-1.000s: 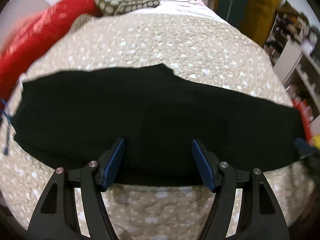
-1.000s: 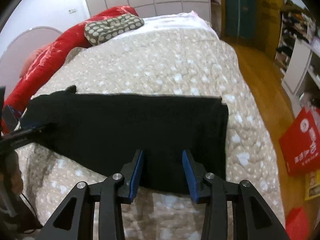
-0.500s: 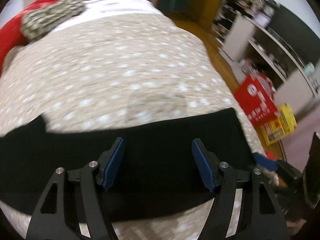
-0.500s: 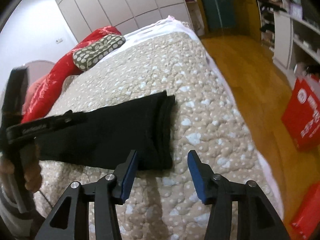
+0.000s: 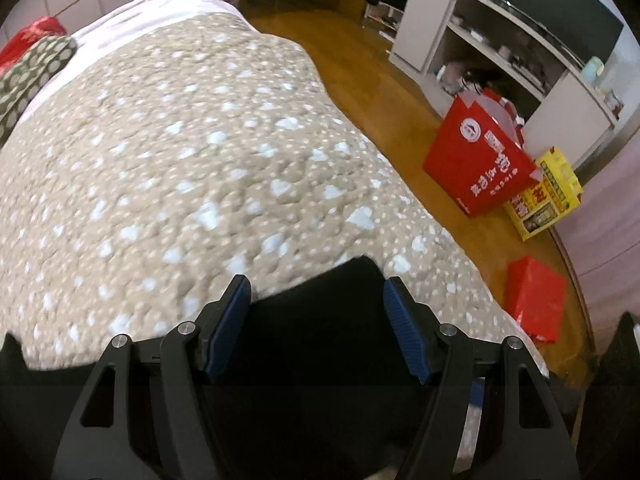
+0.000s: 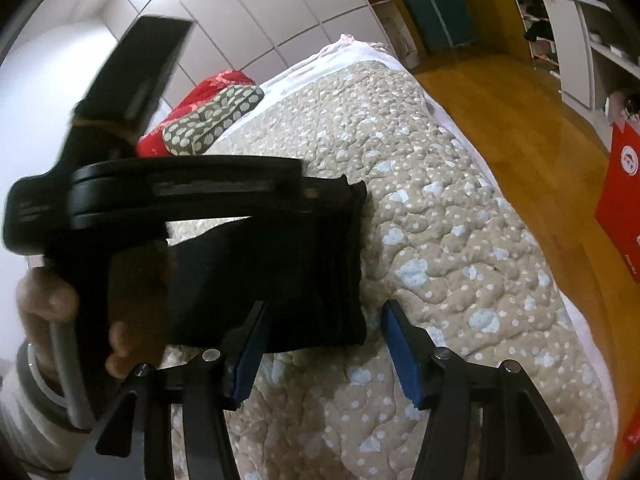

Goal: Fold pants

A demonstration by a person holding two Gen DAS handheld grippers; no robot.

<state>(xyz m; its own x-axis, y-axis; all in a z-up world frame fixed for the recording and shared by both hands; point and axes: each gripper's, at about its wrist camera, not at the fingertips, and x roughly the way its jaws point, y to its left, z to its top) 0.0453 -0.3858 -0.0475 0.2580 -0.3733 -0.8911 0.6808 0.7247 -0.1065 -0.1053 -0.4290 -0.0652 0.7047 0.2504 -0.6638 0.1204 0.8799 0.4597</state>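
Black pants (image 6: pixel 280 272) lie folded flat on the beige spotted quilt (image 6: pixel 440 240), their right end edge showing in the right wrist view. My left gripper (image 5: pixel 318 292) is open, its blue pads over the right end of the pants (image 5: pixel 320 340). It also shows from the side in the right wrist view (image 6: pixel 180 196), held by a hand just above the pants. My right gripper (image 6: pixel 324 312) is open and empty, straddling the near right corner of the pants, slightly above the quilt.
A spotted green cushion (image 6: pixel 212 120) and red bedding (image 6: pixel 216 84) lie at the head of the bed. Wooden floor (image 5: pixel 380 92) lies to the right of the bed, with a red bag (image 5: pixel 476 160), a yellow box (image 5: pixel 544 196) and white shelves (image 5: pixel 500 40).
My left gripper has swept right along the pants to their right end. My right gripper has shifted right and back, off the pants, now at their corner. Both stayed open.
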